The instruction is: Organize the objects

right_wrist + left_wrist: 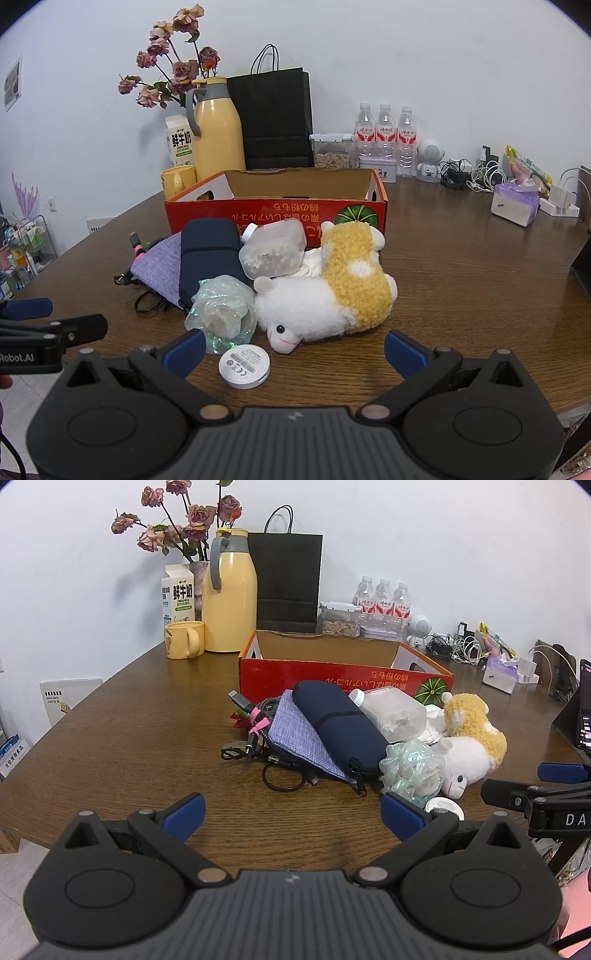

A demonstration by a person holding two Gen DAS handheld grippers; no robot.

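Near the red box (275, 216), empty so far, whole pile incl. plush sheep (325, 295) waits; left gripper (291, 814) and right gripper (293, 347) both spread, holding nothing.

Looks like a lived-in home or small office corner, plain white wall behind a wood-grain worktop (461, 280). Crowded far ahead of the tool with domestic things: dried roses (173, 70), yellow thermos jug (218, 129), milk carton (181, 142), matching mug (184, 639), bottled water (384, 125). Ahead to the right, tangled chargers (476, 177) and tissues (515, 203).
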